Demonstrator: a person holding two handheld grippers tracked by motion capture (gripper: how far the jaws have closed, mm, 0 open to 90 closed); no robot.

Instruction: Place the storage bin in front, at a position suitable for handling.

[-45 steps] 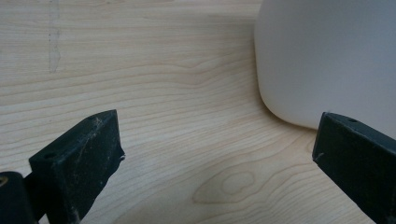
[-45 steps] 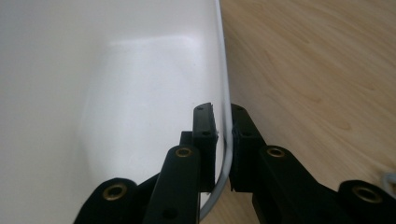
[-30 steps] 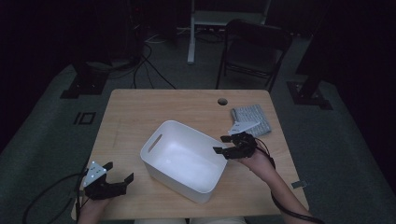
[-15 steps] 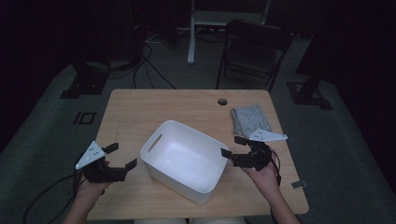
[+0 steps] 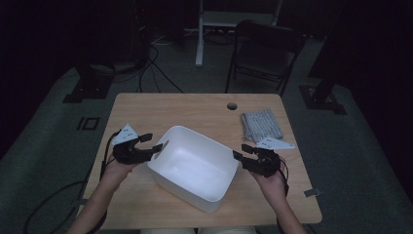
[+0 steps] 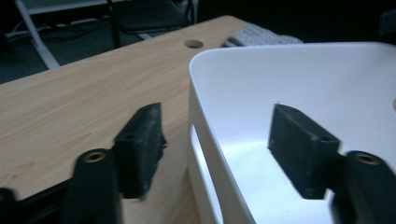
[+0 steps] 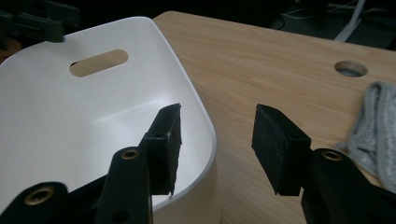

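Two hand-held grippers flank a white tub (image 5: 195,165) on the table (image 5: 160,109) in the high view. The left hand-held gripper (image 5: 155,145) sits at the tub's near-left end wall, its jaws straddling the rim; the right hand-held gripper (image 5: 241,152) sits at the opposite end, its jaws likewise at the rim. A folded grey cloth (image 5: 262,125) lies on the table just beyond the right hand-held gripper, apart from the tub.

In the left gripper view, the left hand-held gripper (image 6: 217,144) has been closing; its jaws are still spread, one outside the tub's (image 6: 299,79) slotted end wall, one inside, neither pad pressing on the wall. The table's (image 6: 70,102) round hole (image 6: 193,44) lies ahead of the jaws.

In the right gripper view, the right hand-held gripper (image 7: 215,140) has also been closing; one jaw stands inside the tub (image 7: 70,121), close to the wall, the other outside over the table (image 7: 261,60) with a clear gap to the rim. The grey cloth (image 7: 373,135) lies just beside the outer jaw
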